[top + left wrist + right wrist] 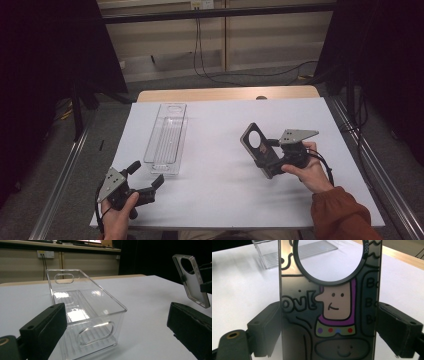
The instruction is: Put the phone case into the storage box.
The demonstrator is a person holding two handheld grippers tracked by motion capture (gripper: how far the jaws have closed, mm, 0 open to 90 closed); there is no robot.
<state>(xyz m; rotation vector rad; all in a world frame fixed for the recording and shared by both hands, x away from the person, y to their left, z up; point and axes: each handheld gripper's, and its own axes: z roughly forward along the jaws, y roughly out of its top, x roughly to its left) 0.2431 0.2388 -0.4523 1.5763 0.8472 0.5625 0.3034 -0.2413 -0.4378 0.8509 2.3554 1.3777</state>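
Observation:
A phone case [259,147] with a round camera hole is held tilted just above the table, right of centre, and my right gripper [274,152] is shut on its edges. Up close the phone case [329,302] shows a cartoon drawing and sits clamped between both jaws. My left gripper [148,178] stands open near the front left edge, empty, aimed at the near end of a clear plastic bin [168,137]. That clear bin [85,307] is long, empty, with a handle slot at each end. The phone case [191,280] hangs at the right of the left gripper view.
A white board [220,165] covers the wooden table [227,93]. Metal rails run along both sides, dark curtains hang left and right, and cables lie on the floor beyond the far edge.

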